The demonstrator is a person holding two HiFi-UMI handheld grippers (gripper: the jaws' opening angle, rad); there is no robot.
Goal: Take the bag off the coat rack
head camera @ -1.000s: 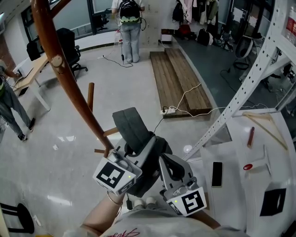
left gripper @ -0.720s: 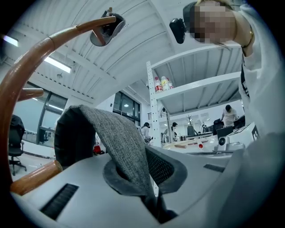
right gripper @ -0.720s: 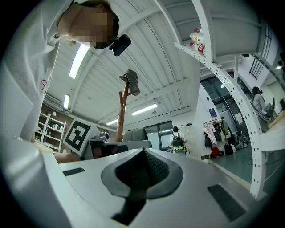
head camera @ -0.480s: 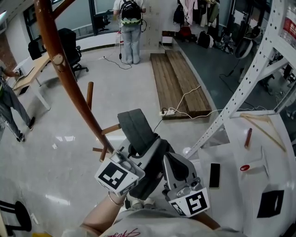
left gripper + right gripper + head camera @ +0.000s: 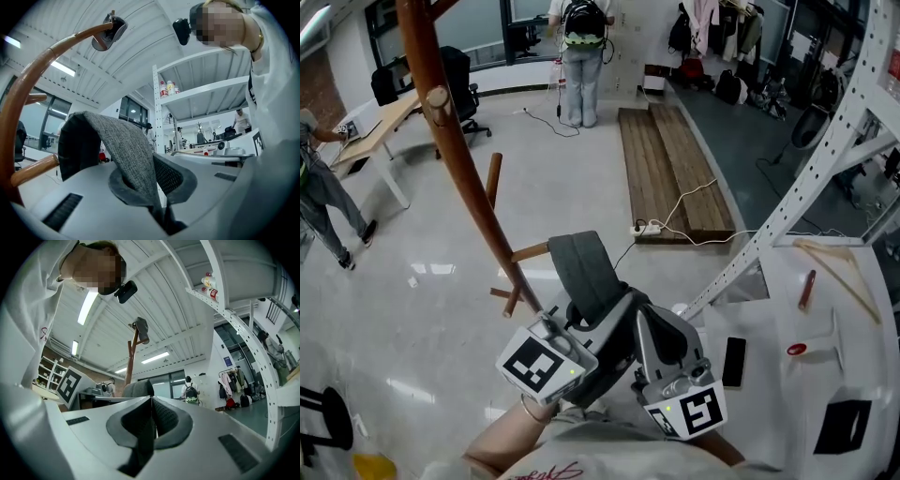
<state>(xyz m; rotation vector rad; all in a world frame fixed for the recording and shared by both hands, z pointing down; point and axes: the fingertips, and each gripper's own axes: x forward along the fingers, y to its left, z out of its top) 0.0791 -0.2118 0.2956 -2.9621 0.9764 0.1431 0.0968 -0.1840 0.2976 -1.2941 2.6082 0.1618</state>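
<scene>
A grey woven bag strap (image 5: 581, 267) loops up out of my left gripper (image 5: 598, 309), which is shut on it; the strap (image 5: 117, 145) fills the gap between its jaws. The brown wooden coat rack (image 5: 459, 159) curves up just left of the strap, with short pegs (image 5: 528, 253) close beside it; the strap looks free of them. The rack (image 5: 18, 93) also arcs over the left gripper view. My right gripper (image 5: 649, 319) sits beside the left one, and its pads (image 5: 161, 416) meet with nothing between them. The bag's body is hidden below the grippers.
A white table (image 5: 769, 375) at the right carries a phone (image 5: 733, 361) and small red items. A perforated white shelf post (image 5: 797, 187) slants above it. Wooden planks (image 5: 670, 159), a power strip (image 5: 647, 228), and people standing (image 5: 581, 56) lie further off.
Both grippers and the strap have drifted slightly right, a little further from the rack's pole. The left gripper's hold on the strap is unchanged.
</scene>
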